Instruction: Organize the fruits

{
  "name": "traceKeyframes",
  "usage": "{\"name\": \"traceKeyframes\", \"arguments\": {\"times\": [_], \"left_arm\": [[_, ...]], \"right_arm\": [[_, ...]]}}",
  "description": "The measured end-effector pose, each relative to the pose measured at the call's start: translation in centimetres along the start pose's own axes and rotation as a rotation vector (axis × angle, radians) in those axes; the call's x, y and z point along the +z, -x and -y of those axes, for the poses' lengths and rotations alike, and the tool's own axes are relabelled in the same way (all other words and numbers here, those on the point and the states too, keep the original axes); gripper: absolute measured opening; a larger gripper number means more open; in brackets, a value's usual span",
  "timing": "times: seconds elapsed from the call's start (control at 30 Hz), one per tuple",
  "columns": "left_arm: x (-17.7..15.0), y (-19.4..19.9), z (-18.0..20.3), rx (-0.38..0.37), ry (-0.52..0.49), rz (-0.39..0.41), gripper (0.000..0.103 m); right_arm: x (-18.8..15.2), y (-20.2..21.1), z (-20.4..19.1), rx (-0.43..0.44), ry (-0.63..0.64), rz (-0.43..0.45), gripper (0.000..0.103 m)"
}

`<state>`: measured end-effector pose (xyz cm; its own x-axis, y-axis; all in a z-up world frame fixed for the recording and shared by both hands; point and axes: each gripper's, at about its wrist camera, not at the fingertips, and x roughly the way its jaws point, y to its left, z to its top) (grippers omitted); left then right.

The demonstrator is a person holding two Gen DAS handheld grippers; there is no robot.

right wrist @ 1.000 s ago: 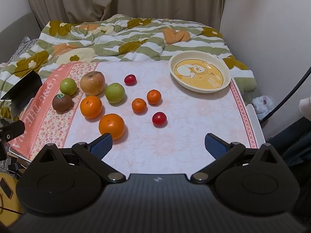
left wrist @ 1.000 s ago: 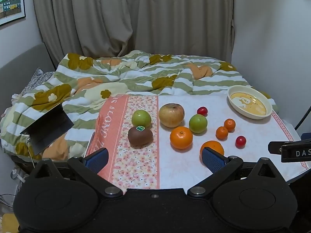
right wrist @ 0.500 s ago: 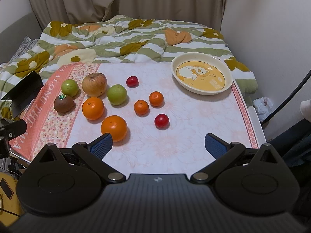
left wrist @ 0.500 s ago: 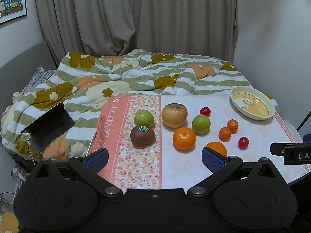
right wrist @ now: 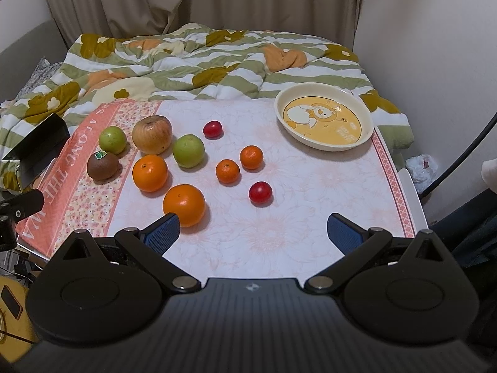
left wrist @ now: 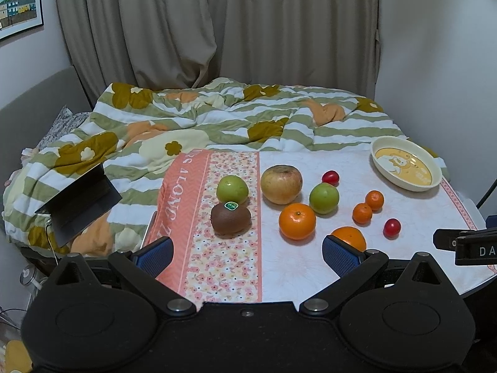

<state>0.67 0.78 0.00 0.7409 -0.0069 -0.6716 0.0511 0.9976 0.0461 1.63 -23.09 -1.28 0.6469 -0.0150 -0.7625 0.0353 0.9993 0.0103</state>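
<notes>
Fruits (right wrist: 184, 150) lie loose left of the plate (right wrist: 366, 138), which holds none. Both tongs (left wrist: 247, 251) (right wrist: 252, 233) gape, gripping nothing.

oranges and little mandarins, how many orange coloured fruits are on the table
4. Two big oranges: one nearest the right gripper, one beside the kiwi. Two small mandarins mid-table, side by side: and. None looks hidden.

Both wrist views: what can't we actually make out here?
- Near orange, left wrist view: lower part hidden behind the left gripper finger.
- Kiwi sticker: print too small in both views.
- Right gripper body, left wrist view: cut off by the edge.
- Tablecloth lettering: partly cut off by the table edge.
</notes>
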Motion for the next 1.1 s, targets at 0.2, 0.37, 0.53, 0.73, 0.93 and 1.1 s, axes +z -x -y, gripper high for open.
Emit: {"name": "traceKeyframes", "arguments": {"times": [0.2,0.37,0.53,0.73,0.93,1.1], "left_arm": [[0.02,0.00,-0.05,0.000,-0.001,0.000,0.103],[0.02,-0.03,-0.07,0.001,-0.002,0.000,0.103],[0.05,-0.04,-0.04,0.003,-0.001,0.000,0.103],[0.08,0.01,-0.37,0.002,0.001,0.001,0.103],[0.08,0.00,-0.24,0.004,0.000,0.002,0.103],[0.08,-0.01,-0.24,0.004,0.000,0.001,0.103]], "right_arm": [[0.02,-0.04,-0.01,-0.001,0.001,0.000,0.103],[0.00,0.01,0.00,0.000,0.000,0.000,0.103],[0.03,0.05,0.10,-0.001,0.000,-0.001,0.103],[-0.08,0.13,-0.11,-0.002,-0.007,0.001,0.103],[-0.06,0.17,-0.03,-0.001,-0.008,0.002,0.103],[-0.06,0.22,-0.02,0.000,-0.009,0.001,0.103]]}}
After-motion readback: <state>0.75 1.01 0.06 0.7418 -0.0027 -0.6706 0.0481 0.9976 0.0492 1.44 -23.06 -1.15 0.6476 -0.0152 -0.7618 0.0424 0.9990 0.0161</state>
